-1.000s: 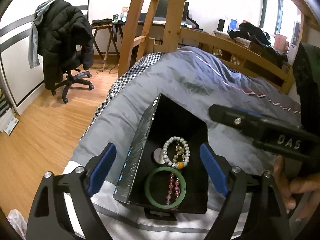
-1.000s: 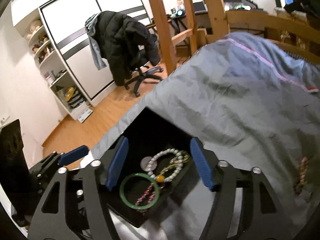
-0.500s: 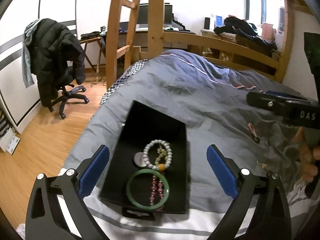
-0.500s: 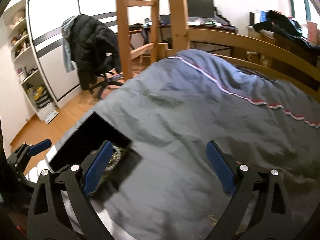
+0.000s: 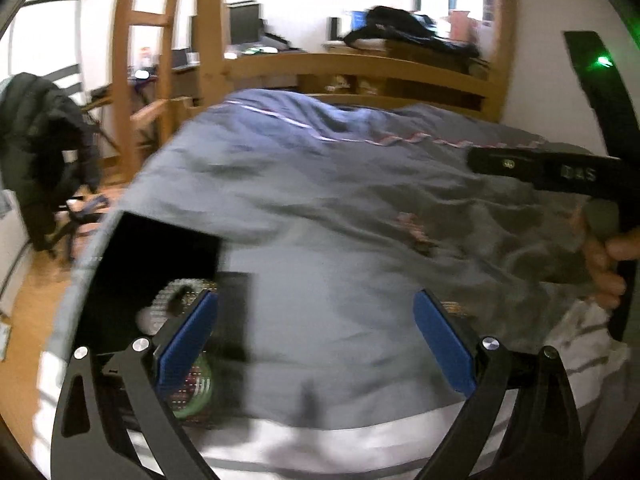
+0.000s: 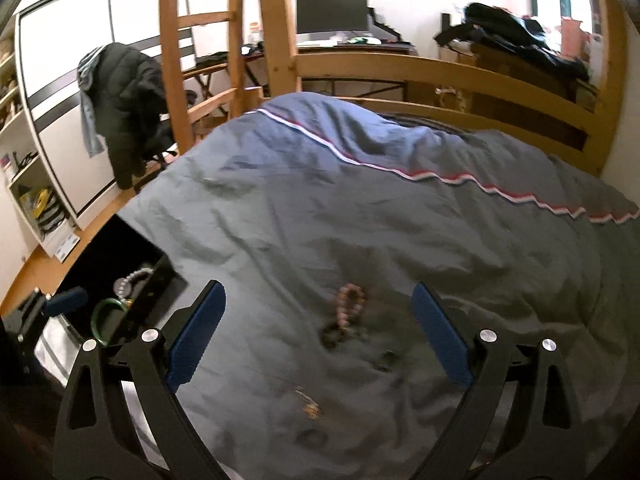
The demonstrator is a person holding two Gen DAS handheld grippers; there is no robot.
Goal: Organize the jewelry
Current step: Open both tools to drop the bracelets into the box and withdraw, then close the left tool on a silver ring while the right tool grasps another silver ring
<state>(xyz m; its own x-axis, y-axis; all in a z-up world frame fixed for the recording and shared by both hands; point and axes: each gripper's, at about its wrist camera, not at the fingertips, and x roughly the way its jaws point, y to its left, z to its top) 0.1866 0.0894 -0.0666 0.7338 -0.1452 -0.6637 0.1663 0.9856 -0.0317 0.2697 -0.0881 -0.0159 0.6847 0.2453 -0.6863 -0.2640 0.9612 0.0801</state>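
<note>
Fingers (image 6: 438,338) of your right gripper (image 6: 318,336) gape wide, empty, around the pink bead bracelet (image 6: 351,305) at 12 o'clock on the bed (image 6: 400,216).

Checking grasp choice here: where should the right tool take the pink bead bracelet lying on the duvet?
Judging by its pose, come from above: the pink bead bracelet lies flat on the soft grey duvet. Pinch across one side of the loop, with the open right tool straddling the strand.
</note>
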